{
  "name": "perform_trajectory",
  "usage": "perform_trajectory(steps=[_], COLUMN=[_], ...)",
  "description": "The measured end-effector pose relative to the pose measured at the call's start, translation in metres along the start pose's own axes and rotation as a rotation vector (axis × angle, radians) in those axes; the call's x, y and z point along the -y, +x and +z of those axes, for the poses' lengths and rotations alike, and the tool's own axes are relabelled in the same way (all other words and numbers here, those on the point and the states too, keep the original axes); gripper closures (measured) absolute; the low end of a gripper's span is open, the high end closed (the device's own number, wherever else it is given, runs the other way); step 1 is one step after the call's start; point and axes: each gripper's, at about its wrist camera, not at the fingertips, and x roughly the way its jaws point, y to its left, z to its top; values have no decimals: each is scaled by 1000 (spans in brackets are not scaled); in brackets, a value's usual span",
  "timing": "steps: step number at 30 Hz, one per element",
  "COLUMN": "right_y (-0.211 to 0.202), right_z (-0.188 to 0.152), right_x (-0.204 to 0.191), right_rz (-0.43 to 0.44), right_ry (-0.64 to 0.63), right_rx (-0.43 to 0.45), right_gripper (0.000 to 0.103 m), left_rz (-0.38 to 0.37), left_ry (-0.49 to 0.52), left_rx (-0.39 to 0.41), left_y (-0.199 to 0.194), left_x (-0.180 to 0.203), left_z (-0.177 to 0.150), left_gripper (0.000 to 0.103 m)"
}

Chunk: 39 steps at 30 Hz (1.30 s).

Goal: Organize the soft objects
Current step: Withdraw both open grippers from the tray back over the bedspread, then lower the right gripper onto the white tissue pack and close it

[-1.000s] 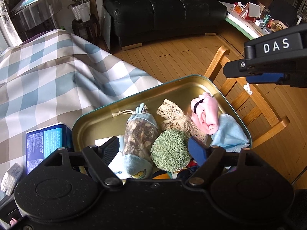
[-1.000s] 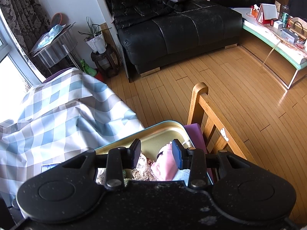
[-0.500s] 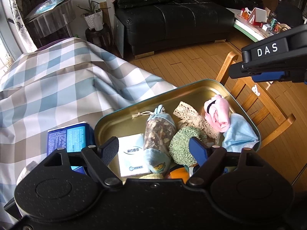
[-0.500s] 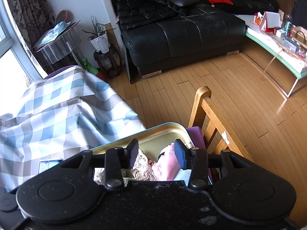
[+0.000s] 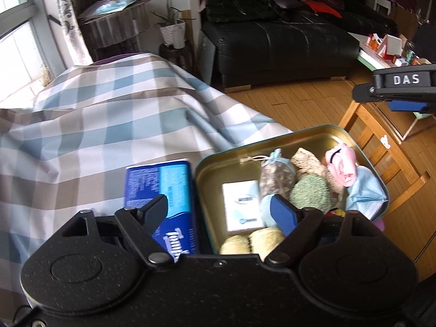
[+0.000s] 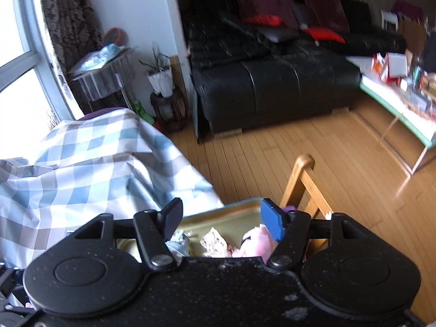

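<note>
Most soft bits already in tin (image 5: 313, 132); tissue pack (image 5: 163, 188) beside it prob next. Left tongs (image 5: 220, 211) & right tongs (image 6: 222, 216) both apart, empty

Crowded tin (image 5: 207, 163), bare checked cloth (image 5: 95, 125) left, chair (image 5: 381, 150) probably close right

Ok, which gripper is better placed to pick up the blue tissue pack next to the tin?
Left. The left hand-held gripper is open with one finger already over the blue tissue pack. The right hand-held gripper, also open, sits over the tin's far side.
</note>
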Motion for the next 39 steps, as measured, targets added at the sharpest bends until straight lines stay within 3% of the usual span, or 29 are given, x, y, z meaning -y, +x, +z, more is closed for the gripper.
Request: perform_trajectory(steps=[11, 18, 24, 28, 33, 39], right_y=[-34, -52, -57, -56, -56, -52], right_z=[-21, -44, -69, -96, -135, -163], right_x=[-46, -95, -127, -157, -187, -213], right_rz=[87, 141, 259, 213, 152, 179], right_ry=[-58, -178, -198, -270, -354, -454], right_rx=[116, 177, 135, 119, 138, 90], right_gripper=[1, 0, 0, 0, 1, 2], left_rz=[143, 213, 226, 235, 299, 272], left_ry=[-111, -209, -330, -379, -342, -384], left_rx=[35, 40, 19, 14, 46, 70], left_y=[-32, -48, -52, -52, -51, -43], left_x=[-80, -139, -185, -208, -219, -238], left_z=[-30, -53, -75, -88, -99, -99], left_gripper=[16, 15, 14, 7, 6, 6])
